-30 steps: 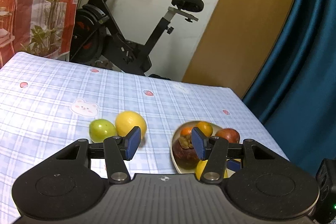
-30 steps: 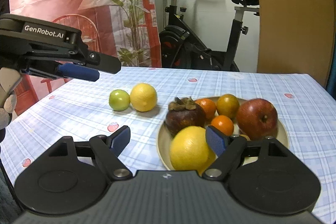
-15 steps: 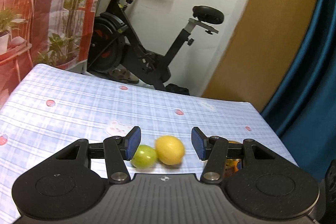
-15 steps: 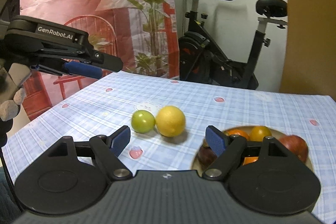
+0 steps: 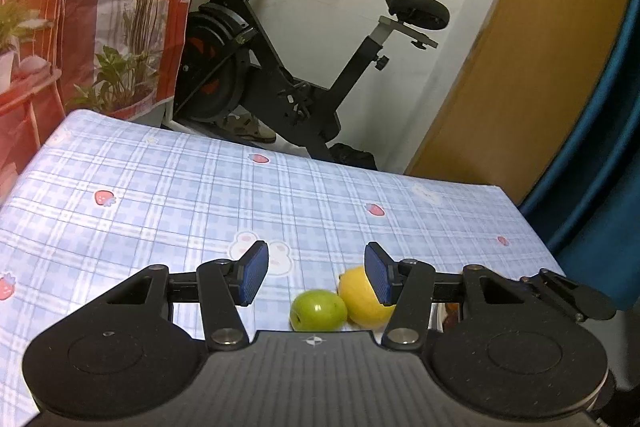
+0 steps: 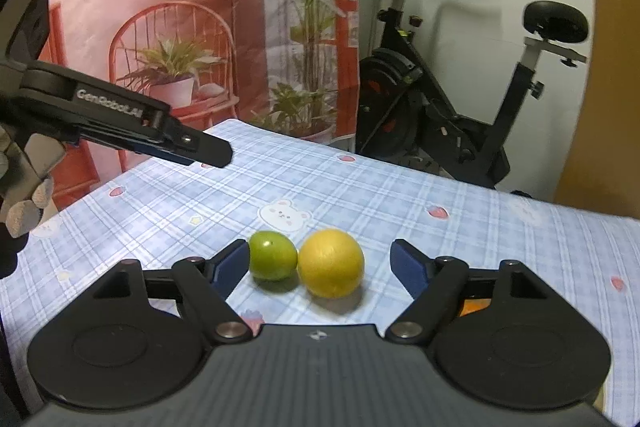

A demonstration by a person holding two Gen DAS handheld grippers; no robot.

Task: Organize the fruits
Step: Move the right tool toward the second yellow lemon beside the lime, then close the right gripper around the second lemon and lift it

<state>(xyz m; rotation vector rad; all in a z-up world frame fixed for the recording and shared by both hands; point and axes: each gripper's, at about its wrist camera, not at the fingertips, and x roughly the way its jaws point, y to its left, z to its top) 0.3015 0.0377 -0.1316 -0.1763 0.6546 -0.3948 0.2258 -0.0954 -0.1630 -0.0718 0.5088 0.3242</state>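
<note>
Tablecloth (image 5: 200,195) blue plaid; exercise bike (image 5: 280,67) behind table.

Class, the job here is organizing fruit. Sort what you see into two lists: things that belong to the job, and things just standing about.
Part of the job:
green fruit
yellow fruit
left gripper
right gripper, jaws closing, gripping nothing

Just standing about:
exercise bike
checked tablecloth
plant backdrop
</note>
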